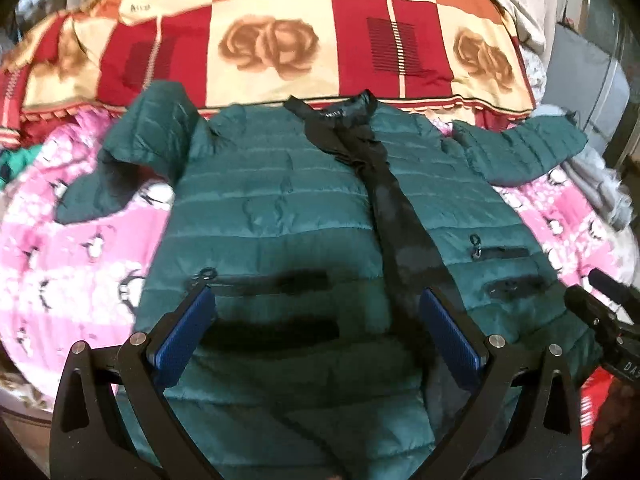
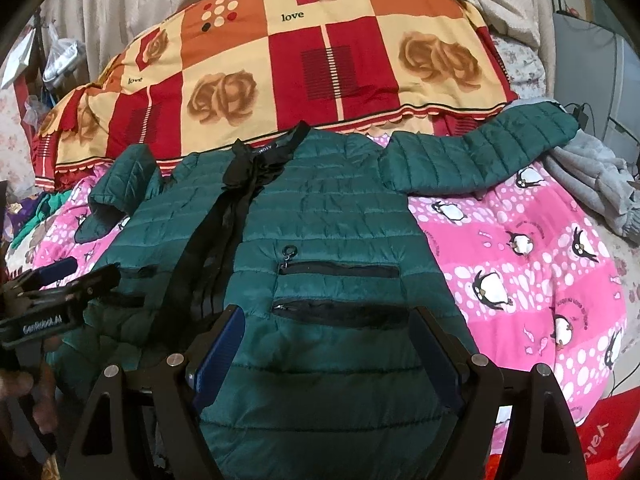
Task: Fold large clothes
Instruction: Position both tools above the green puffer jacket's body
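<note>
- Two grippers hang over my green jacket [image 1: 280,208], which lies front up on the pink blanket [image 1: 72,264] covering the bed.
- My left gripper [image 1: 316,328] has its jaws spread wide, holding nothing; my right gripper [image 2: 326,348] likewise gapes empty above the hem.
- Only my right view shows the grey garment [image 2: 588,184] heaped beyond the outstretched sleeve [image 2: 480,148], and the whole penguin pattern.
- My left view catches the bent sleeve [image 1: 136,148] more fully.
- The jacket's long axis runs away from me, collar [image 1: 352,108] towards the rose pillow [image 1: 280,32], black front strip [image 1: 380,200] along the middle.
</note>
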`<act>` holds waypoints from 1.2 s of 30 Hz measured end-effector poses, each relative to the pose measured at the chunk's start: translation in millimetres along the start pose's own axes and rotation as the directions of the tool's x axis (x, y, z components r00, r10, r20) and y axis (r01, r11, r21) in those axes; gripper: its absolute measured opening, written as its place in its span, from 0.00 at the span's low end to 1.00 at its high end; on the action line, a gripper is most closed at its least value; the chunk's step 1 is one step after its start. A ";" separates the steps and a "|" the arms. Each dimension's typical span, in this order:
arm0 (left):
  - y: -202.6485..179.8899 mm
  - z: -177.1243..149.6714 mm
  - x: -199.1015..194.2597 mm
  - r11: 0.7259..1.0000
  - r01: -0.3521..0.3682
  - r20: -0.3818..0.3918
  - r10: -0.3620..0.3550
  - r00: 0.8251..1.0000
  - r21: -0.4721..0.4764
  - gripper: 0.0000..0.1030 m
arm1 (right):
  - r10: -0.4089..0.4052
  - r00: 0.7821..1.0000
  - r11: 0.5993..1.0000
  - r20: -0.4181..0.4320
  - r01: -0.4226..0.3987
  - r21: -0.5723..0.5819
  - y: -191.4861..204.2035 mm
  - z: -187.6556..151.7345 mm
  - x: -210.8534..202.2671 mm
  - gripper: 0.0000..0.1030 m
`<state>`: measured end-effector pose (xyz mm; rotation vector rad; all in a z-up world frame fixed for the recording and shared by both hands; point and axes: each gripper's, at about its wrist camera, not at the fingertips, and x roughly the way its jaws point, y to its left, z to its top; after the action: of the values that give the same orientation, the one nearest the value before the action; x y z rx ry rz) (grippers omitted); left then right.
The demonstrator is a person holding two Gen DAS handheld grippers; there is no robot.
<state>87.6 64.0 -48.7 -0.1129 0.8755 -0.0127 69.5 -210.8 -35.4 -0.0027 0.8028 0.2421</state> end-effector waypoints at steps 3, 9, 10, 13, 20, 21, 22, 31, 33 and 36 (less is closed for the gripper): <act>5.3 11.5 7.0 1.000 -0.023 0.018 0.023 1.000 0.001 1.00 | 0.007 1.000 1.000 0.018 -0.007 0.000 -2.3 4.9 0.2 0.80; 24.3 27.3 1.9 0.997 0.024 0.098 -0.018 0.995 -0.068 1.00 | 0.008 1.000 1.000 0.029 -0.009 0.015 -13.7 26.9 22.5 0.80; 26.5 23.7 3.4 0.998 0.022 0.102 -0.016 0.995 -0.056 1.00 | 0.005 0.999 1.000 0.038 -0.005 0.011 -14.7 31.1 27.7 0.80; 33.3 8.0 17.5 0.999 0.004 0.051 -0.002 0.999 -0.040 0.99 | 0.000 0.997 1.000 0.079 -0.002 0.026 -19.2 38.5 39.4 0.80; 35.5 -1.2 4.3 0.996 0.049 0.131 -0.040 0.991 -0.070 1.00 | -0.051 0.997 0.998 0.055 0.049 0.040 -21.5 30.7 54.3 0.80; 35.1 -2.1 3.2 0.996 0.048 0.141 -0.037 0.989 -0.070 1.00 | -0.069 0.996 0.996 0.052 0.067 0.053 -22.7 31.4 50.3 0.80; 34.4 -2.6 2.7 0.996 0.050 0.146 -0.040 0.988 -0.069 1.00 | -0.083 0.995 0.995 0.054 0.079 0.066 -22.8 33.7 43.7 0.80; 44.6 -0.5 15.3 0.989 0.081 0.080 -0.072 0.994 -0.127 1.00 | 0.049 0.991 0.998 0.124 -0.043 -0.049 16.9 78.7 25.9 0.80; 45.5 -2.7 15.0 0.987 0.083 0.076 -0.073 0.994 -0.140 1.00 | 0.053 0.993 0.997 0.101 -0.046 -0.069 17.7 76.7 44.0 0.80; 47.1 -3.2 15.2 0.985 0.088 0.073 -0.078 0.994 -0.151 1.00 | 0.012 0.999 0.999 0.042 -0.011 -0.044 5.9 65.3 72.5 0.80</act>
<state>93.2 109.6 -67.3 -0.2934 0.8035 -0.0190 163.2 -183.5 -41.0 -0.0344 0.7559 0.2698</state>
